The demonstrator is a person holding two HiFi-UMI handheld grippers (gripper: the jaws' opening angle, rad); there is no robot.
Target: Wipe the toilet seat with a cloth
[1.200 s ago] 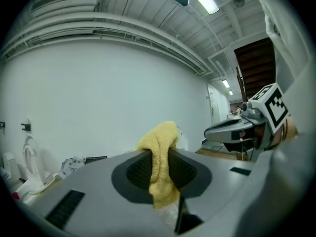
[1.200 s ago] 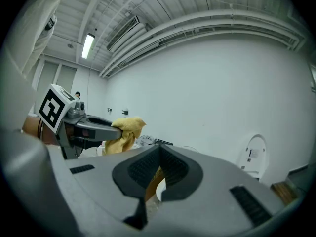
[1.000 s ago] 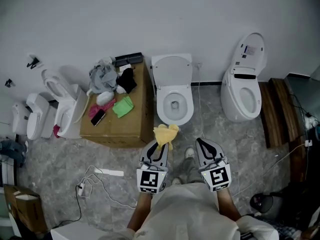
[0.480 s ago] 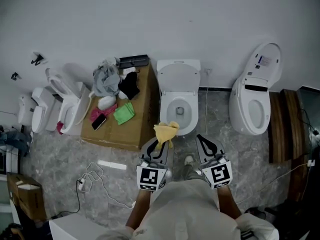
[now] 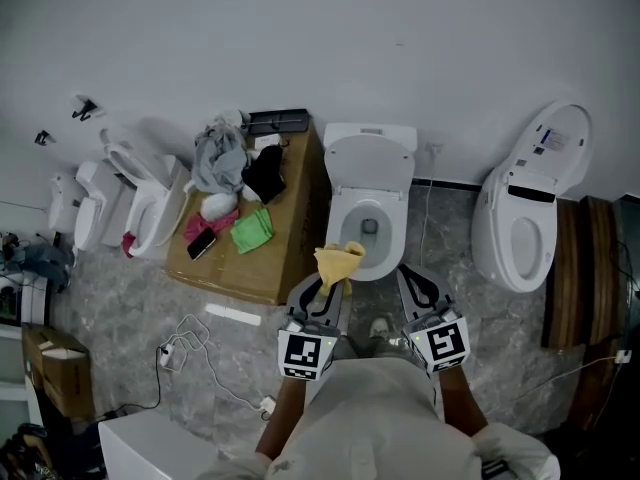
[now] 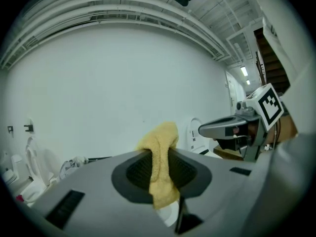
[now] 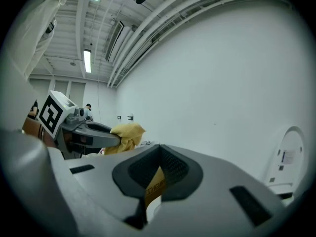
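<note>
Cloth [image 5: 338, 260], yellow, pinched between the fingers of left gripper [image 5: 324, 286]; it bunches above the tips and hangs below them. Head view: cloth lies over the front rim of toilet seat [image 5: 338, 226], at the seat's 7 o'clock; contact cannot be told. Right gripper [image 5: 416, 286] at 3 o'clock of the left, fingers closed together, nothing held. Cardboard box [image 5: 285, 230] at the toilet's 9 o'clock.

You have a cardboard box [image 5: 270, 268] bearing heaped clothes [image 5: 222, 158], a green rag [image 5: 251, 230], a phone [image 5: 201, 243]; one spare toilet [image 5: 525, 230] stands right.
</note>
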